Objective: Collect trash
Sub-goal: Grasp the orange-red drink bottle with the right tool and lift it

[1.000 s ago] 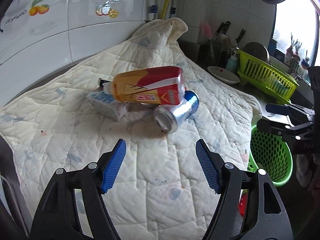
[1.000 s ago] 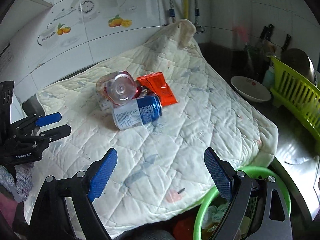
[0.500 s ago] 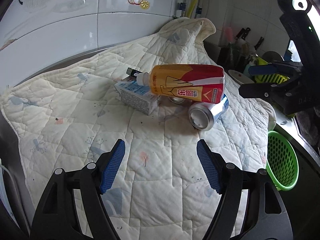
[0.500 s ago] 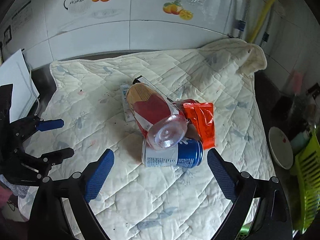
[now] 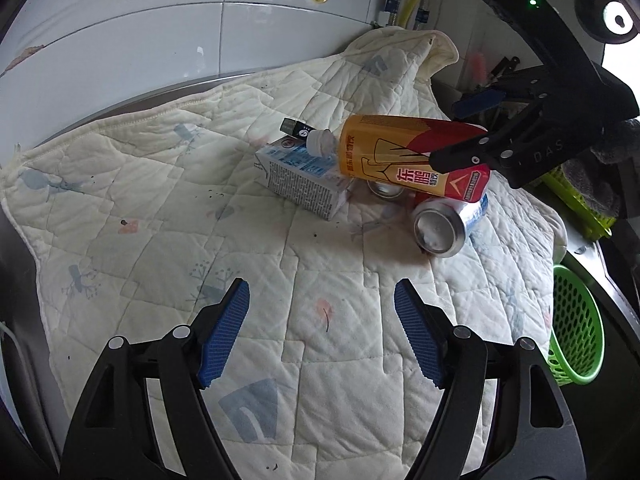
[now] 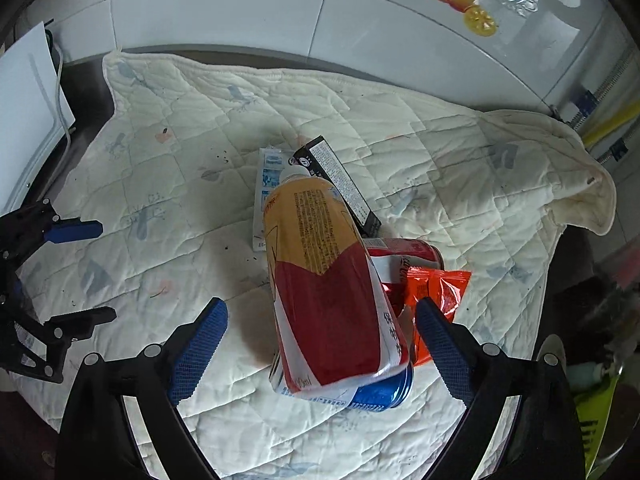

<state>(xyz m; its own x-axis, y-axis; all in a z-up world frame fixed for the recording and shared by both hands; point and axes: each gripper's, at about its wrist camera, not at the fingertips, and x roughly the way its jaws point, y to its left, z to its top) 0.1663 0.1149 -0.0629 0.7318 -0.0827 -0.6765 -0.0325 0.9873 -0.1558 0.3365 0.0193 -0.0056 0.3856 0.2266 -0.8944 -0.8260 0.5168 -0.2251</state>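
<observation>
While the trash sits heaped in the middle of the quilt [image 5: 168, 184], both grippers hang over it with nothing between their blue pads. The left gripper [image 5: 322, 336] stands open above bare cloth, well short of the pile. The right gripper [image 6: 320, 344] is spread wide, its jaws having just been opening; in its own view the pads flank the bottle's base without touching it.

The bottle [image 6: 324, 280], orange and red with a white cap, lies on its side across the top of the heap. Under its neck lies a white and blue carton [image 5: 300, 180], and a small black box [image 6: 338, 180] lies beside the neck, against the carton. Beneath the bottle's base lies a blue can [image 5: 444, 224], its open end turned toward the left gripper. A red can [image 6: 404, 264] lies behind the bottle, and an orange wrapper [image 6: 436, 292] lies just beside it, close to the right gripper's right pad.

So the bottle covers most of what lies below it; the red can is only partly visible in either view.

A green basket [image 5: 576, 328] stands off the quilt's right edge, lower than the counter. White wall tiles [image 5: 120, 32] with fruit stickers rise behind the quilt. A yellow-green rack [image 5: 580, 204] shows behind the right gripper in the left view.
</observation>
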